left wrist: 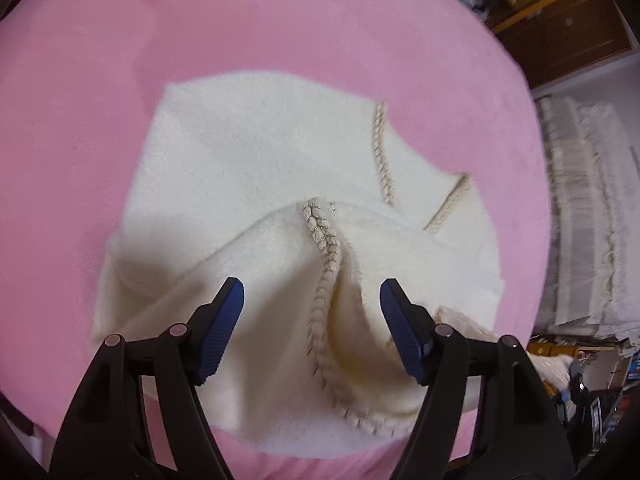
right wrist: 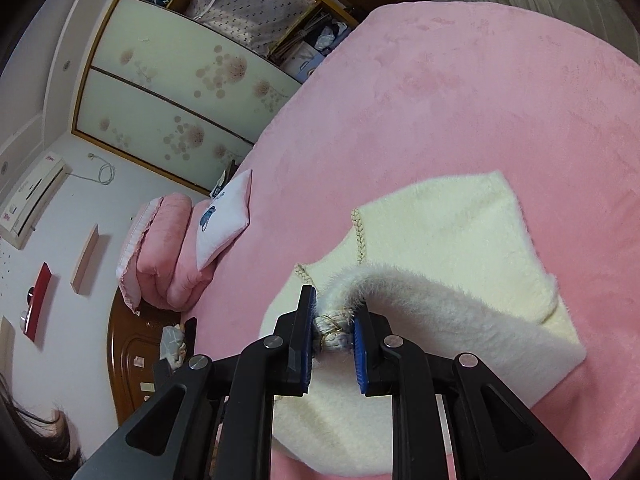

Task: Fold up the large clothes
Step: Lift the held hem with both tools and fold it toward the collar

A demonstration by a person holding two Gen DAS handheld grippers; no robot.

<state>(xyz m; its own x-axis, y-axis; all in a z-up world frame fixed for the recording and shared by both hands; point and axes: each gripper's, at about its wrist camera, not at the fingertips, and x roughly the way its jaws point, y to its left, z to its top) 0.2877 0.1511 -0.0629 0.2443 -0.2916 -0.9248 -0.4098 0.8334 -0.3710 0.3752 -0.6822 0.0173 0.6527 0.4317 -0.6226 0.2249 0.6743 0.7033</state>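
Observation:
A cream fleece garment [left wrist: 256, 168] with braided trim [left wrist: 324, 264] lies partly folded on the pink bed cover [left wrist: 280, 32]. My left gripper [left wrist: 312, 304] is open just above a raised fold of it, the trim running between the fingers, holding nothing. In the right wrist view the same garment [right wrist: 448, 232] lies on the bed. My right gripper [right wrist: 333, 332] is shut on the garment's braided edge [right wrist: 332, 328] and lifts a fluffy flap [right wrist: 440, 300] up off the rest.
Pink bed cover [right wrist: 460, 92] spreads far around the garment. A folded pink quilt [right wrist: 160, 248] and white pillow [right wrist: 224, 216] sit at the bed's head. A wardrobe with sliding doors [right wrist: 168, 92] stands beyond. White curtains [left wrist: 580, 208] and clutter lie off the right bed edge.

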